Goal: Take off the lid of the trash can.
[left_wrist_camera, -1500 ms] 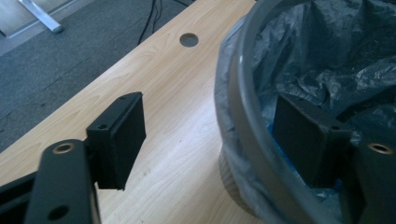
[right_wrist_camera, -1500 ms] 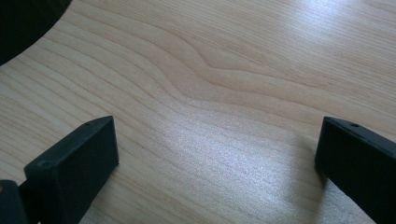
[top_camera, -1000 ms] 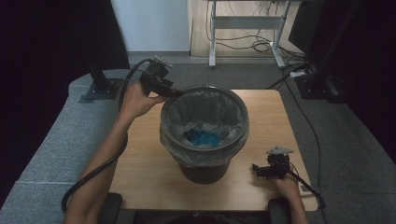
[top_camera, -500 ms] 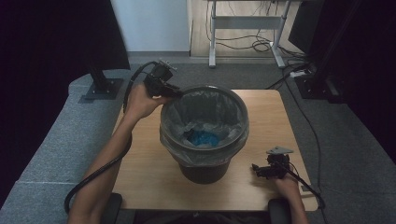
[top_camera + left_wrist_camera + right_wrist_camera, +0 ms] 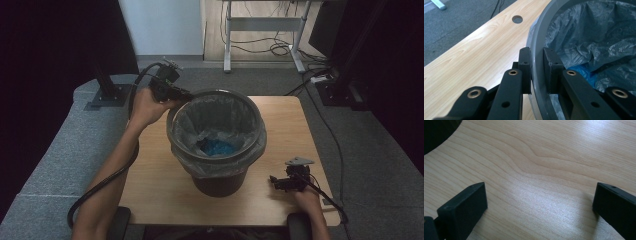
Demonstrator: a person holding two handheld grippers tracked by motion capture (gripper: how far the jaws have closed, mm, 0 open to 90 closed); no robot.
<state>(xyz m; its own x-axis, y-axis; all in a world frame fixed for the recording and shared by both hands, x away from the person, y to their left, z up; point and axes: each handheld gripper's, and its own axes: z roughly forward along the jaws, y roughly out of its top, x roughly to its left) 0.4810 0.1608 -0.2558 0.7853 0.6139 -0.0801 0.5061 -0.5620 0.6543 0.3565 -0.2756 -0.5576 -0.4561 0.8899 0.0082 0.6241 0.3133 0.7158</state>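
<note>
Left tongs (image 5: 537,65) just squeezed shut on bin (image 5: 218,150) rim at ten o'clock, likely to lift or steady it mid-table (image 5: 155,180). Right tongs (image 5: 278,183) wide apart, resting at four o'clock.

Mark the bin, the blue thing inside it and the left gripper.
bin (image 5: 220,181): high view, on its dark outer wall.
blue thing (image 5: 218,148): high view, on its middle, at the bottom of the liner.
left gripper (image 5: 537,70): left gripper view, between the jaws at the bin's rim.

One bin (image 5: 218,150), one liner bag (image 5: 220,120), one table (image 5: 155,185), two grippers: left (image 5: 182,96), right (image 5: 276,181).
</note>
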